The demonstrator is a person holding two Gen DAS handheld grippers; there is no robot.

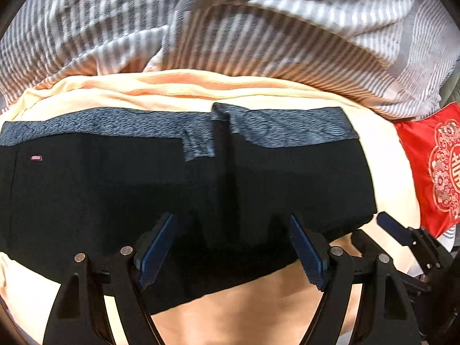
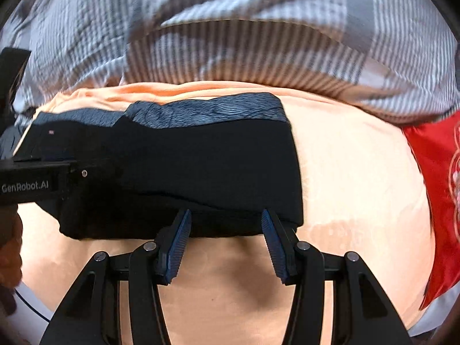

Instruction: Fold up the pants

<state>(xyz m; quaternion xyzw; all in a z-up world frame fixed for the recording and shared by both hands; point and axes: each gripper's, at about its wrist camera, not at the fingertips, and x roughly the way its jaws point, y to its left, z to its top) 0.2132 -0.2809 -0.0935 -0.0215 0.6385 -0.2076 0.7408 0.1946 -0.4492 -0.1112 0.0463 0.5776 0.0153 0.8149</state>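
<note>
The black pants lie folded flat on a peach sheet, with the grey-blue patterned waistband along the far edge. My left gripper is open, its blue pads over the near edge of the pants, holding nothing. My right gripper is open at the near right edge of the pants, empty. The right gripper's finger also shows at the right in the left wrist view. The left gripper body shows at the left in the right wrist view.
A grey and white striped blanket is bunched along the far side. A red embroidered cushion lies at the right; it also shows in the right wrist view. Peach sheet extends to the right of the pants.
</note>
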